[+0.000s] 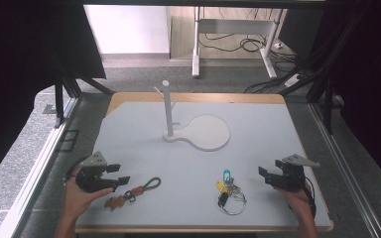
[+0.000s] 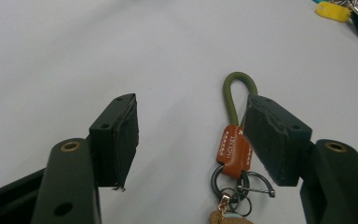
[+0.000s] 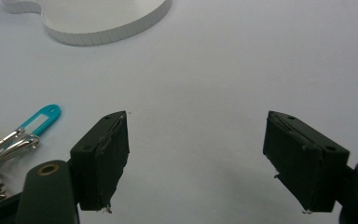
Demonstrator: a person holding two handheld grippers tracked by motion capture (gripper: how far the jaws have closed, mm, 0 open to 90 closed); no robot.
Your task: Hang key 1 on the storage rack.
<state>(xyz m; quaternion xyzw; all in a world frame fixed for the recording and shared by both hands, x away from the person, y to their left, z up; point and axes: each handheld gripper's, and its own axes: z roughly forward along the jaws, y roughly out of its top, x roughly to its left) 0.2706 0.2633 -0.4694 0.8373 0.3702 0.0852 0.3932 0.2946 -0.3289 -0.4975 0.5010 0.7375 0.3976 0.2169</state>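
A keychain with an olive cord loop (image 1: 149,184) (image 2: 237,88) and a brown leather tab (image 2: 233,150) lies at the front left of the table. My left gripper (image 1: 120,174) (image 2: 193,140) rests just left of it, open, with bare table between its jaws and the cord beside its right jaw. A bunch of keys with blue and yellow tags (image 1: 228,188) (image 3: 14,133) lies at the front right. My right gripper (image 1: 265,177) (image 3: 196,158) stands open to the right of the keys, nothing between its jaws. A white stand (image 1: 167,106) with pegs rises from a round base (image 1: 206,133) (image 3: 107,18).
The pale grey table top (image 1: 188,163) has a wooden rim (image 1: 203,229). Black frame posts (image 1: 59,99) stand at both sides. Behind the table, a desk leg and loose cables (image 1: 250,44) lie on the floor.
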